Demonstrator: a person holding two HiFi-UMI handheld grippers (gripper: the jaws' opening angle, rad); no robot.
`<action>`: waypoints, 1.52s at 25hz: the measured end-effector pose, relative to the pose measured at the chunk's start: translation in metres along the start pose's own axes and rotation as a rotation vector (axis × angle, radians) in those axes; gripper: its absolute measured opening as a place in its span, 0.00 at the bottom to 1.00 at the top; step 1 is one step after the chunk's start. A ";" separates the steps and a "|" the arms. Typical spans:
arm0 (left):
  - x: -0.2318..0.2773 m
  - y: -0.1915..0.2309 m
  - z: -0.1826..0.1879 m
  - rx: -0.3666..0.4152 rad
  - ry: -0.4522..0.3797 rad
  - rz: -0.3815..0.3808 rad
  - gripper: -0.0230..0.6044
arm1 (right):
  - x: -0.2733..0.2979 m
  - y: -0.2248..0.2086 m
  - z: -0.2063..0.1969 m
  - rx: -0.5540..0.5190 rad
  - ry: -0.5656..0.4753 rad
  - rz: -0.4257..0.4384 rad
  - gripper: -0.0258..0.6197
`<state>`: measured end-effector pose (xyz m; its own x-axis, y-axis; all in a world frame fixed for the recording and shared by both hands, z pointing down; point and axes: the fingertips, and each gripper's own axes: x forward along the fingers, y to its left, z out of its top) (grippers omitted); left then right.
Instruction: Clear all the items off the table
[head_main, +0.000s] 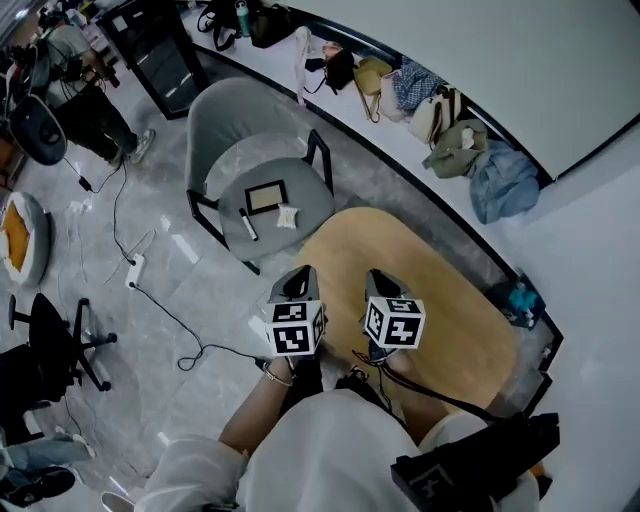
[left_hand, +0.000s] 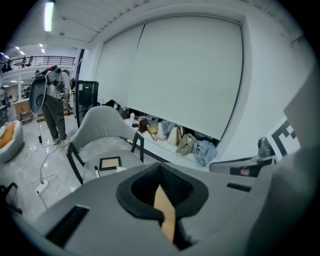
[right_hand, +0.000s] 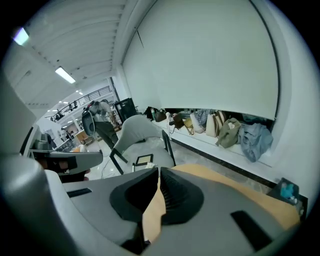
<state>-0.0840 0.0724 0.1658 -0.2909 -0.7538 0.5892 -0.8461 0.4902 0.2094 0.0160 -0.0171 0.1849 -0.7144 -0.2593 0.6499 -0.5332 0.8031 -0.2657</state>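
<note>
The oval wooden table (head_main: 450, 300) has nothing on its top. My left gripper (head_main: 298, 276) and right gripper (head_main: 381, 281) hover side by side over its near-left end. Both are shut with nothing between the jaws; only a thin sliver of tabletop shows through the left gripper (left_hand: 161, 172) and the right gripper (right_hand: 158, 175). On the seat of the grey chair (head_main: 240, 130) beyond the table lie a small framed board (head_main: 266, 196), a black marker (head_main: 247, 224) and a crumpled white paper (head_main: 288, 216). The framed board (left_hand: 109, 163) also shows in the left gripper view, and the same board (right_hand: 144, 160) in the right gripper view.
Bags and clothes (head_main: 420, 100) line the ledge along the white wall. Cables (head_main: 150, 290) trail over the grey floor to the left, near a black office chair (head_main: 50, 340). A person (head_main: 80, 90) stands at the far left. A small blue object (head_main: 520, 298) sits past the table's right end.
</note>
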 end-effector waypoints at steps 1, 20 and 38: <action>-0.009 -0.013 0.004 0.004 -0.013 -0.004 0.05 | -0.014 -0.005 0.002 -0.003 -0.008 -0.006 0.09; -0.087 -0.050 0.040 0.080 -0.140 -0.028 0.05 | -0.117 -0.029 0.028 -0.053 -0.144 -0.074 0.08; -0.090 -0.027 0.062 0.092 -0.174 -0.028 0.05 | -0.105 0.002 0.061 -0.152 -0.147 -0.081 0.08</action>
<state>-0.0624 0.0998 0.0591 -0.3329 -0.8347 0.4387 -0.8899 0.4319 0.1465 0.0629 -0.0211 0.0730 -0.7364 -0.3929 0.5507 -0.5251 0.8453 -0.0990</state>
